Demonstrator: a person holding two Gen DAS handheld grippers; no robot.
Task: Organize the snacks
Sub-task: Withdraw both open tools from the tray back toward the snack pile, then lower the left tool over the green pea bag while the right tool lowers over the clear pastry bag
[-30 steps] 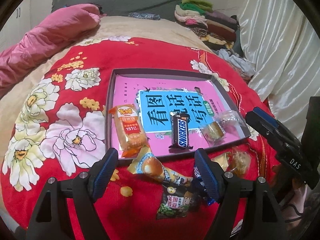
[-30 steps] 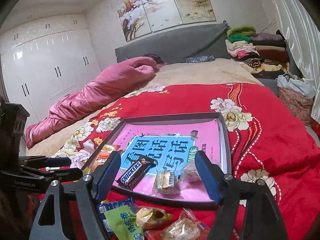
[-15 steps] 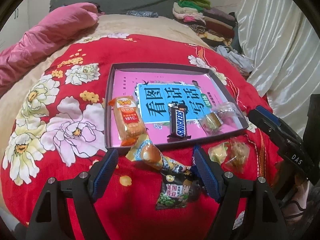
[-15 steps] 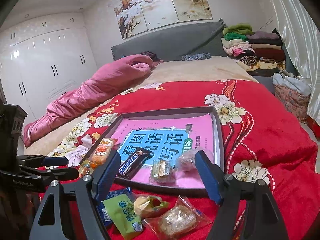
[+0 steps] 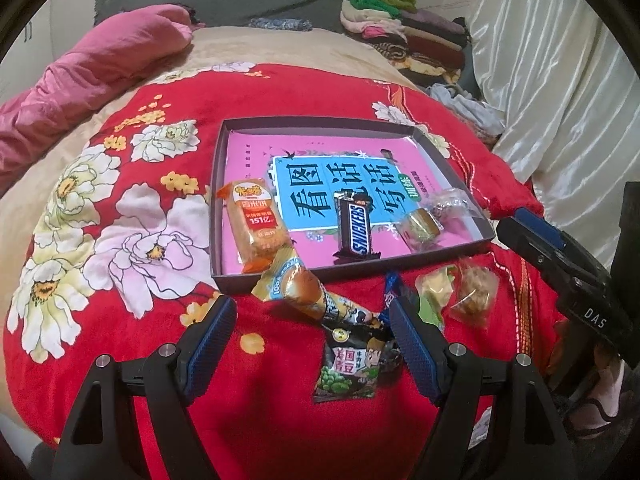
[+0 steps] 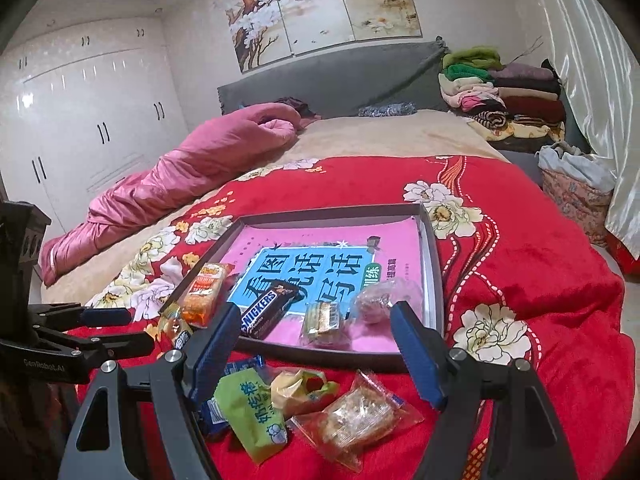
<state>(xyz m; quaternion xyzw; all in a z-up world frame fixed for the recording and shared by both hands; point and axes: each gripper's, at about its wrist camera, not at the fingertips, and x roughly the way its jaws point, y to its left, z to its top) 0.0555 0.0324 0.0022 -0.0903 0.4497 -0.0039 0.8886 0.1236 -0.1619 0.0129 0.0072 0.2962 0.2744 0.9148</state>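
Note:
A dark shallow tray lined with a pink and blue book lies on the red flowered blanket. It holds an orange cracker pack, a Snickers bar, a small wrapped cake and a clear-wrapped sweet. In front of the tray lie a cone-shaped snack pack, a green pea pack, a green packet, a yellow wrapper and a clear pastry pack. My left gripper hangs open over the cone pack. My right gripper is open above the loose packs.
A rolled pink quilt lies along the left of the bed. Folded clothes are stacked at the headboard's right, with a shiny curtain beside them. White wardrobes line the left wall.
Both views have drawn back a little, so the tray sits higher in the pictures and more of the loose snacks show. Both grippers stay open on nothing.

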